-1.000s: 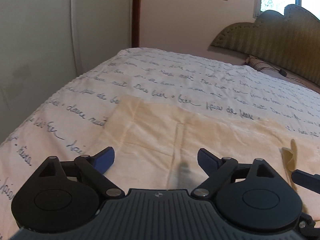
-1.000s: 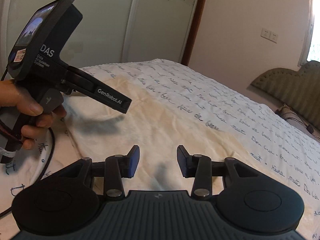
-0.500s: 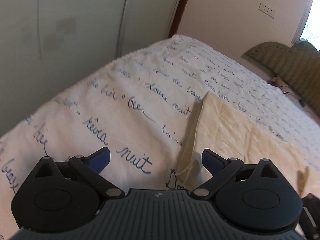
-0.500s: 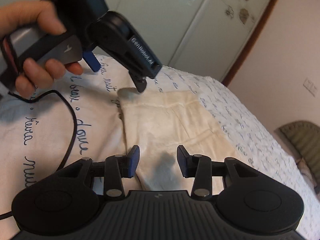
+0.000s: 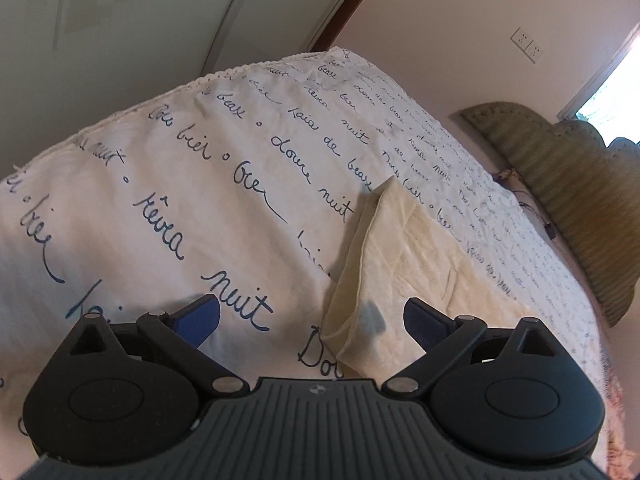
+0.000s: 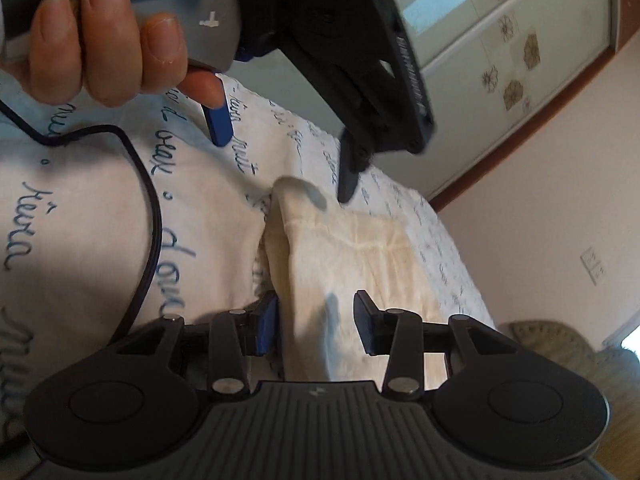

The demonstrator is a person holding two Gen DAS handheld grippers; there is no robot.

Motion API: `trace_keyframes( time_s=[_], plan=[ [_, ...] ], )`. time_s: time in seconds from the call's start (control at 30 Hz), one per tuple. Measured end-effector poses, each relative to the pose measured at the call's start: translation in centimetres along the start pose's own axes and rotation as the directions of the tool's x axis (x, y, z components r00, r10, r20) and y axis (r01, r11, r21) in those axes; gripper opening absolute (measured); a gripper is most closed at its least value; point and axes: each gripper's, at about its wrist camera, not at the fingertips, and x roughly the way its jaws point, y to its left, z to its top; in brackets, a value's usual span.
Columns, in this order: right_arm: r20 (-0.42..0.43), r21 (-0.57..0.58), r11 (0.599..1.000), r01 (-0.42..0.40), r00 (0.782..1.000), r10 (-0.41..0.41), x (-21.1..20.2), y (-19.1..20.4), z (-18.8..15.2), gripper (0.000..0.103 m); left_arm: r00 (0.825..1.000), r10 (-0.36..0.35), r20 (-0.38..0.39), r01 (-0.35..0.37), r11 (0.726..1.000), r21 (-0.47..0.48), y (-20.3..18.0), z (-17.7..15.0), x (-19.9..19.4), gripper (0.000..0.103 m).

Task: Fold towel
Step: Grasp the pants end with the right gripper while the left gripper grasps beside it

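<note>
Towel (image 6: 352, 256): cream, lying flat on the bedspread (image 5: 168, 208), one corner nearest the grippers.
Right gripper (image 6: 316, 322): jaws part open, straddling the towel's near edge; whether the left pad touches the cloth cannot be told; nothing clamped.
Left gripper (image 5: 312, 316): jaws spread wide, tilted down over the towel's near corner; holding nothing.
Left hand (image 6: 108, 36): fingers wrapped around the left gripper's grey handle, cable (image 6: 148, 216) trailing across the bed.
Writing: blue script on the bedspread, "nuit", "douce", "rêves".
</note>
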Motion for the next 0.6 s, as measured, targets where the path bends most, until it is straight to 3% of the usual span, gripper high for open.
trace_keyframes(
  time_s=[0.1, 0.2, 0.4, 0.5, 0.6],
  plan=[
    [0.024, -0.014, 1.000, -0.013, 1.000, 0.013, 0.8, 0.0, 0.6, 0.024, 0.997, -0.067, -0.026, 0.066, 0.997, -0.046, 0.5, 0.2, 0.3, 0.100],
    [0.055, 0.081, 0.996, -0.040, 0.998, 0.035, 0.6, -1.4, 0.7, 0.017, 0.985, -0.166, -0.054, 0.159, 0.980, -0.116, 0.9, 0.5, 0.9, 0.100],
    [0.143, 0.373, 0.915, -0.154, 0.984, 0.108, -1.4, -7.2, -0.4, 0.013, 0.922, -0.377, -0.088, 0.337, 0.894, -0.294, 0.9, 2.1, 4.6, 0.101],
    [0.172, 0.420, 0.889, -0.182, 0.978, 0.119, -2.2, -8.7, -0.7, 0.013, 0.894, -0.430, -0.130, 0.370, 0.869, -0.329, -0.3, 2.7, 7.0, 0.101],
    [0.176, 0.422, 0.890, -0.171, 0.979, 0.105, -2.7, -8.9, -0.8, 0.013, 0.892, -0.423, -0.162, 0.346, 0.866, -0.360, -1.1, 3.0, 9.2, 0.099]
  ],
)
